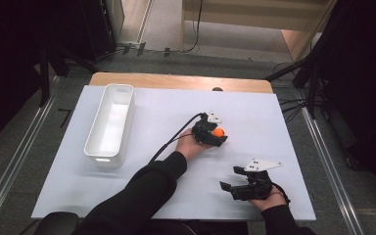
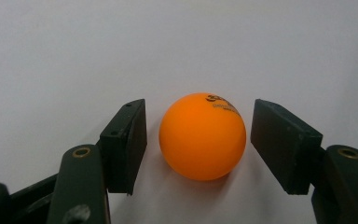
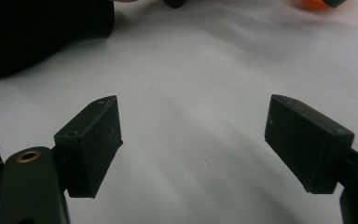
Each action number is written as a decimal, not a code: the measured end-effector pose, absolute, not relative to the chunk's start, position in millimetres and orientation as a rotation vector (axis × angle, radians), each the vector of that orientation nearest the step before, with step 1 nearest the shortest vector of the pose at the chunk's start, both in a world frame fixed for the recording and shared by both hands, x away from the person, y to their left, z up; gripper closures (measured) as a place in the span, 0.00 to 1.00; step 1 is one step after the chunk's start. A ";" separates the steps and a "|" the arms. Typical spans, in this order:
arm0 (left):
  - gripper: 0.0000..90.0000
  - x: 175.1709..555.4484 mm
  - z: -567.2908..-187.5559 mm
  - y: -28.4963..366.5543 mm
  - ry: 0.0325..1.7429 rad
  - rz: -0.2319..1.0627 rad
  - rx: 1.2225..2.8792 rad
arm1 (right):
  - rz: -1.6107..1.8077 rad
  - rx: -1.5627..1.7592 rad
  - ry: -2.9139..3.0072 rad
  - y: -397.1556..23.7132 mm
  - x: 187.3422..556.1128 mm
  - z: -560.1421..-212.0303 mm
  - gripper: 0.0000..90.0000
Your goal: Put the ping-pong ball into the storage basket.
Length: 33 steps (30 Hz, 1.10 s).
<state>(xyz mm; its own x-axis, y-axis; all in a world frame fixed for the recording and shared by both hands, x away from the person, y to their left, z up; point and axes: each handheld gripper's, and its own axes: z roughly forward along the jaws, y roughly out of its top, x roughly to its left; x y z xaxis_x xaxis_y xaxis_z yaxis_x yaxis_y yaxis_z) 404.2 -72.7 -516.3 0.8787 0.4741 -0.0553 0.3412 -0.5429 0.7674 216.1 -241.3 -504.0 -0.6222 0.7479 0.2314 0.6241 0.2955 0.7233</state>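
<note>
White bin: on the left part of the counter, long side running away from the person, well apart from both grippers.

Left gripper: reached out over the middle of the white counter, the person's black sleeve behind it and its cable trailing back toward the bin side.

Orange ball: resting on the counter, right between the left gripper's two black pads. In the left gripper view a thin strip of white shows on each side of it, so neither pad presses on it; the gap on the right looks about as narrow as the one on the left. Printed lettering sits near its top.

Left gripper state: not yet clenched on the ball, the jaws bracketing it closely without touching.

Right gripper: near the front right of the counter, held low in the person's hand, well apart from the ball.

Right gripper state: released, jaws spread wide over bare counter with nothing between them.
</note>
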 end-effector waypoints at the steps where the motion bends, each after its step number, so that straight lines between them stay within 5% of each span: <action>1: 0.41 404.1 -516.2 -72.7 0.583 0.201 2.197 | 1.233 1.284 2.404 -241.3 216.0 -503.9 0.19; 15: 0.55 403.0 -516.0 -73.5 0.570 0.223 2.219 | 1.233 1.283 2.403 -241.3 215.8 -503.6 0.19; 33: 0.57 402.9 -515.4 -73.1 0.566 0.234 2.221 | 1.230 1.273 2.409 -241.2 216.1 -503.9 0.19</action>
<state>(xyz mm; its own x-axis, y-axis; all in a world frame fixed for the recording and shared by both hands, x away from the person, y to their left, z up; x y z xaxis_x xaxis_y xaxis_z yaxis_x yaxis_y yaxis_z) 402.9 -73.1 -515.4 0.8820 0.4708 -0.0194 0.3201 -0.5683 0.7580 216.1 -241.2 -503.9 -0.6278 0.7447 0.2264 0.6203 0.3029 0.7236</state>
